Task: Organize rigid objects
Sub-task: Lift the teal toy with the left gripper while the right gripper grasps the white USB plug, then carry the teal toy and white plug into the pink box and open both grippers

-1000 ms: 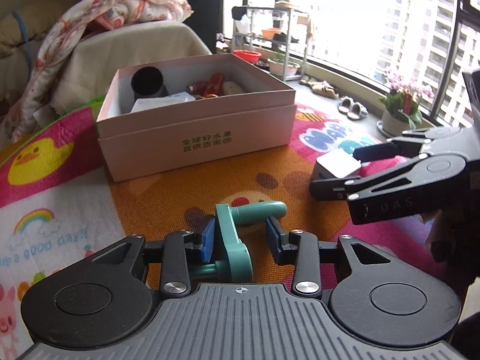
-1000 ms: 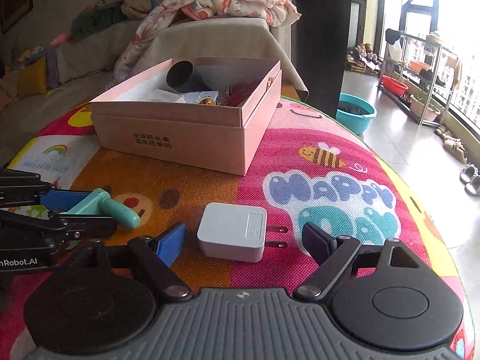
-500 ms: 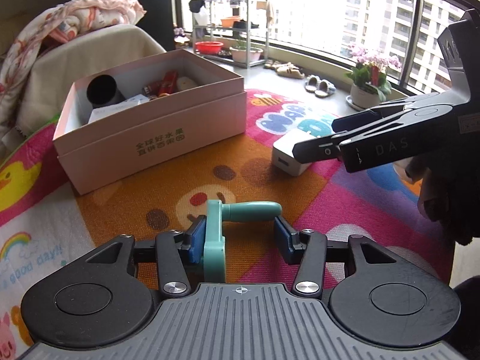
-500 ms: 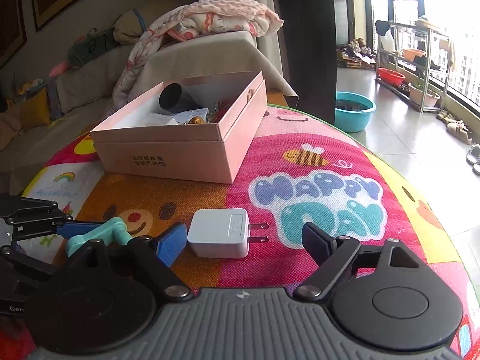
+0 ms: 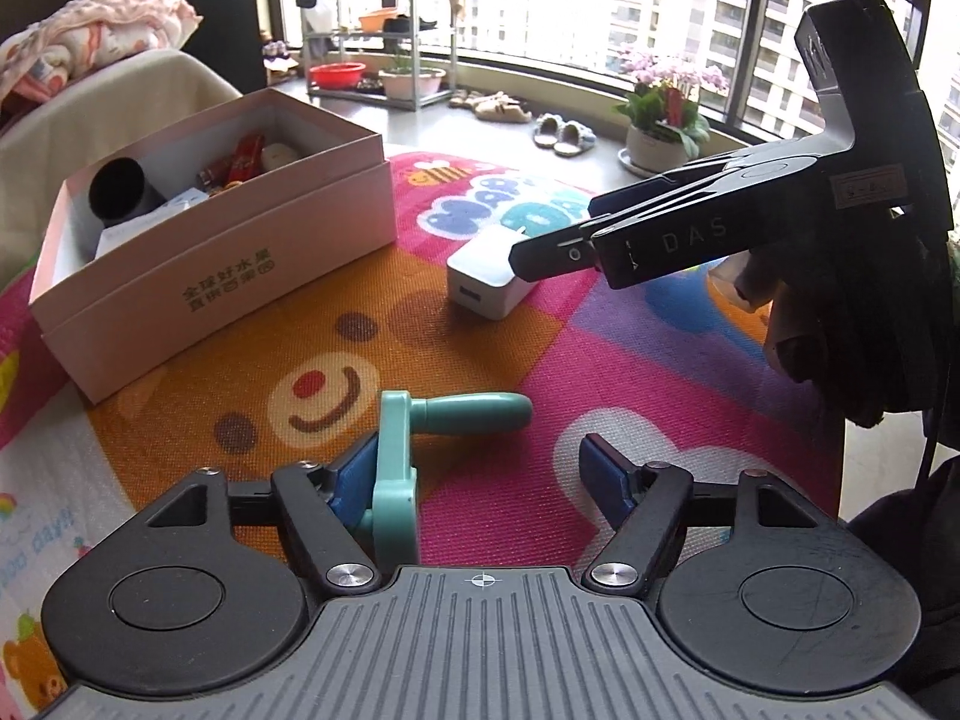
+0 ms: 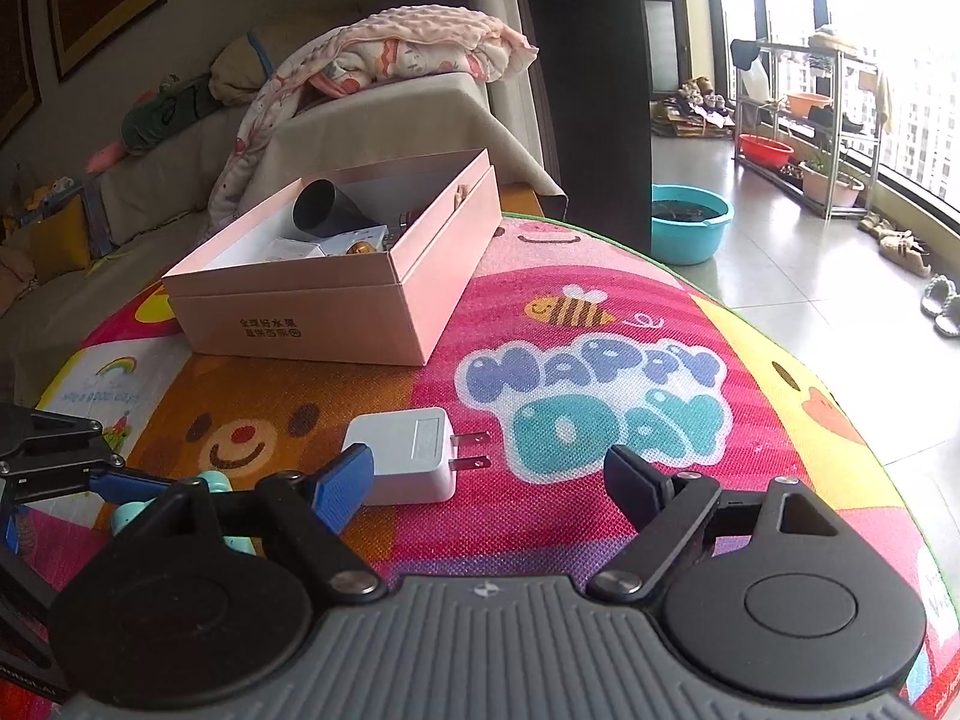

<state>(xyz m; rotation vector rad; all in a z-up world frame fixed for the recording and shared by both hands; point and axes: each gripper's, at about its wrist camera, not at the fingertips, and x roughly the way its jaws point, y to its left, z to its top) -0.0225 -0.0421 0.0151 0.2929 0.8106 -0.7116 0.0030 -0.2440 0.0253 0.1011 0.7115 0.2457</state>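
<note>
Teal plastic marked the crank handle (image 5: 414, 456) that lay on the play mat (image 5: 690, 372), its flat arm running back between the jaws of the left gripper (image 5: 480, 468) and pressed against the left-hand blue pad (image 5: 354, 471). Its rounded grip stuck out crosswise, pointing toward the right-hand pad, which stood clear of it with mat showing in the gap. The left jaws were spread wide and held nothing; the handle merely rested against one side.

Ahead of the right gripper (image 6: 489, 477) sat the white charger (image 6: 408, 456), flat on the mat with its two prongs pointing toward the right-hand jaw. It lay just in front of the left-hand blue pad (image 6: 339, 483), perhaps touching it, and well short of the other pad, so it was off-centre in a wide-open mouth. Those jaws also held nothing.

The pink box (image 6: 336, 294), already holding a dark tube and small items, stood farther forward and to the left of both mouths. Each tool had its own piece nearest. For the left one, closing would likely catch the flat arm across its thin side, provided the right-hand pad met the arm's side rather than the end of the crosswise grip.
</note>
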